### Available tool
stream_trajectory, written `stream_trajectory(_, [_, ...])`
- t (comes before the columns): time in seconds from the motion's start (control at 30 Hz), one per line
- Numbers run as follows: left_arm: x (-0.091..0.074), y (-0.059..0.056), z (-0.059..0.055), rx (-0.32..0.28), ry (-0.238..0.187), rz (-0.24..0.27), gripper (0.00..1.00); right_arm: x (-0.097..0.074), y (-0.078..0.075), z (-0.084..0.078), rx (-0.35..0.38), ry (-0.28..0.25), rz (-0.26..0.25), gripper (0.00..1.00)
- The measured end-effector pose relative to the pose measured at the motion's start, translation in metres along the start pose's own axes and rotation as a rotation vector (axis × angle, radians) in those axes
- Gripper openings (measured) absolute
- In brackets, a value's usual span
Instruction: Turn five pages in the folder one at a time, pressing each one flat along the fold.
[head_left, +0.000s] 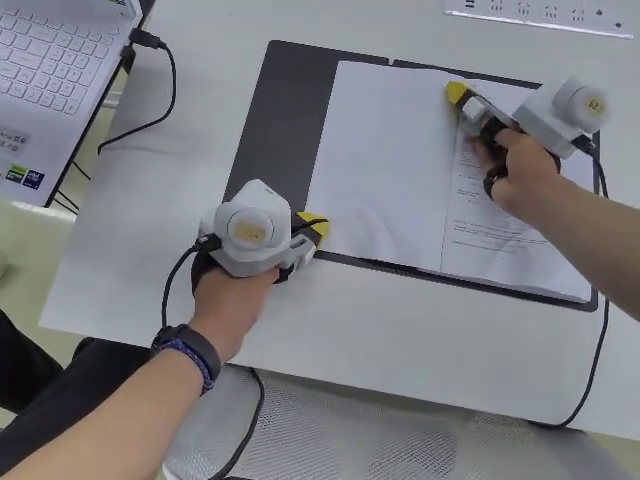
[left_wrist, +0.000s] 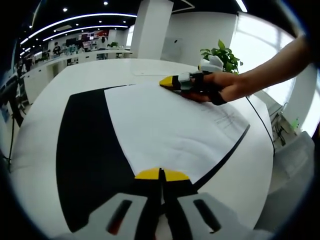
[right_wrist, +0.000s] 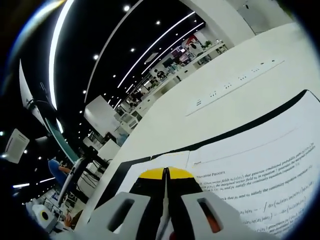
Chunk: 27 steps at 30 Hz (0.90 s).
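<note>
Black folder lies open on the white table. We find a blank white page spread across its middle and a printed page just to the right of it. We note the left gripper at the near left corner of the blank page, with its yellow tips brought together and touching the paper's edge. Its own view confirms the jaws are closed with no gap, but we cannot tell whether any paper is caught between them. We note the right gripper at the far end of the folder, on the line where the blank page meets the printed one. Its jaws are likewise pressed together, and its tips rest on the paper near the top edge. The right gripper view shows lines of print running off to the right of those tips. The two grippers stand well apart, at opposite corners of the blank page. A white laptop sits at the far left of the table, with a black cable plugged into its side. A dark wristband circles the left wrist.
</note>
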<state>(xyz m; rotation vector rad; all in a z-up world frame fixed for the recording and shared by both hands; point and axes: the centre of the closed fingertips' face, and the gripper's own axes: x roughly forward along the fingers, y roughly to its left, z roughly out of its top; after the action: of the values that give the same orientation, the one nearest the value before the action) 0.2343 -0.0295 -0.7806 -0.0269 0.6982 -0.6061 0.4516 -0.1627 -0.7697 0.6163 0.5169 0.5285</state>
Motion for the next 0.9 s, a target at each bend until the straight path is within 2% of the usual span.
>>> stream_trajectory(0.33, [-0.001, -0.001, 0.000, 0.015, 0.003, 0.019, 0.00, -0.041, 0.025, -0.030, 0.007, 0.000, 0.019, 0.00])
stream_trajectory(0.43, [-0.001, 0.000, 0.000, 0.012, -0.003, 0.025, 0.00, -0.044, 0.020, -0.029, 0.030, -0.009, 0.017, 0.00])
stream_trajectory(0.57, [-0.001, 0.000, 0.000, 0.012, -0.005, 0.026, 0.00, -0.060, 0.032, -0.042, 0.034, 0.000, 0.032, 0.00])
stream_trajectory(0.9, [-0.002, 0.000, 0.000, 0.017, -0.006, 0.028, 0.00, -0.091, 0.044, -0.062, 0.066, -0.015, 0.041, 0.00])
